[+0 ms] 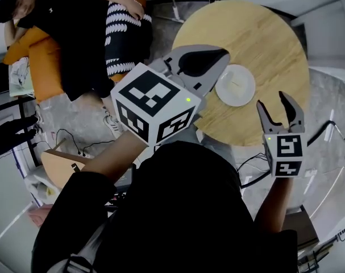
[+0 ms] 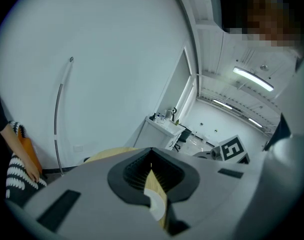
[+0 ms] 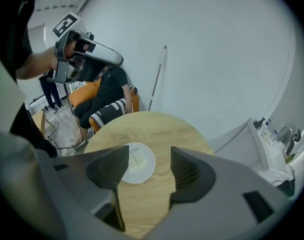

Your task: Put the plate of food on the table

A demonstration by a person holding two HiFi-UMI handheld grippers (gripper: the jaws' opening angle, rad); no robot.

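At ten o'clock in the head view, a person in black [image 1: 87, 33] lies on an orange sofa [image 1: 44, 61], with a black-and-white patterned cushion [image 1: 124, 36] beside them. Below that, at about eight o'clock, loose cables [image 1: 75, 141] trail over the grey floor.

Near the centre of the view, the left gripper [image 1: 220, 58] is raised close to the camera, and its marker cube [image 1: 155, 104] looks large. It points toward one o'clock. Its own view shows the two fingers [image 2: 153, 184] pressed almost together, leaving only a thin slit. They hold nothing; a sliver of wood and white shows through the slit.

At one o'clock stands a round wooden table [image 1: 263, 44]. The white plate [image 1: 229, 95] sits on it, toward the table's near edge, with a pale piece of food [image 1: 238, 81] in its middle. Neither gripper touches the plate.

At four o'clock, the right gripper [image 1: 280, 107] hovers at the table's near edge, to the right of the plate. Its fingers [image 3: 149, 166] are spread wide and grip nothing. Seen from its own camera, the plate [image 3: 144, 174] lies on the table [image 3: 157, 129] below the gap, partly behind the left finger.
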